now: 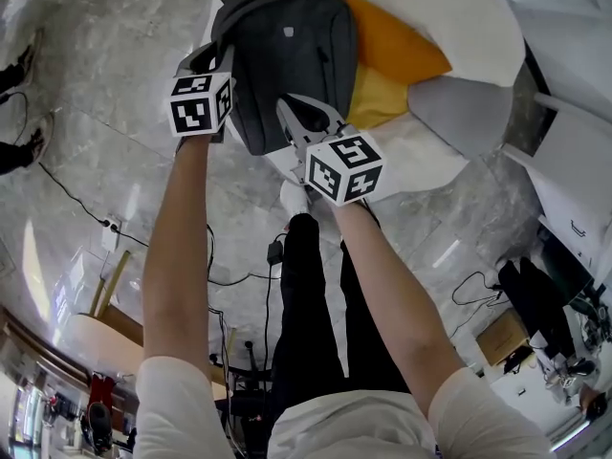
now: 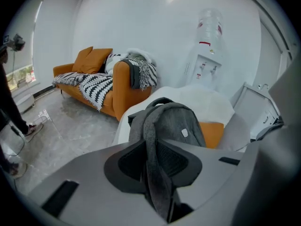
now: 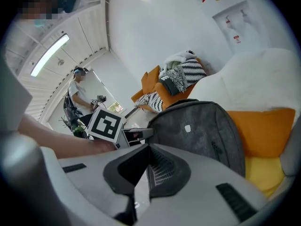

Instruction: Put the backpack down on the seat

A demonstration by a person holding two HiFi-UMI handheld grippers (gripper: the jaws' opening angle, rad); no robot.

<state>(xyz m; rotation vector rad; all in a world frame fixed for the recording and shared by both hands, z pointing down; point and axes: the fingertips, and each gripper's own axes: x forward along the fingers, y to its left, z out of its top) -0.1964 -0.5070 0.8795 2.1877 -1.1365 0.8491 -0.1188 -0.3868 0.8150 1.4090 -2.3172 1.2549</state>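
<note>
Backpack (image 1: 287, 55), grey, stands upright on the white seat (image 1: 449, 17) at the far side. Orange cushion (image 1: 397, 51) is just right of it; can't tell if they touch.

L gripper (image 2: 154, 149) is at the pack's left edge, clenched on a grey strap (image 2: 151, 126). The strap runs from betw. the jaws up to the pack's top. R gripper (image 3: 146, 154) sits near the pack's near-right corner, jaws together w/ nothing betw. them.

Both arms reach fwd, forearms bare, white sleeves at the near edge. Grey marble floor (image 1: 96, 65) lies below, w/ a black cable (image 1: 96, 213) trailing on the left.

In the L gripper view an orange sofa (image 2: 94, 79) w/ a striped throw (image 2: 96, 86) stands far left, and a water dispenser (image 2: 204, 55) is by the far wall. In the R gripper view a person (image 3: 77, 93) stands far left.
</note>
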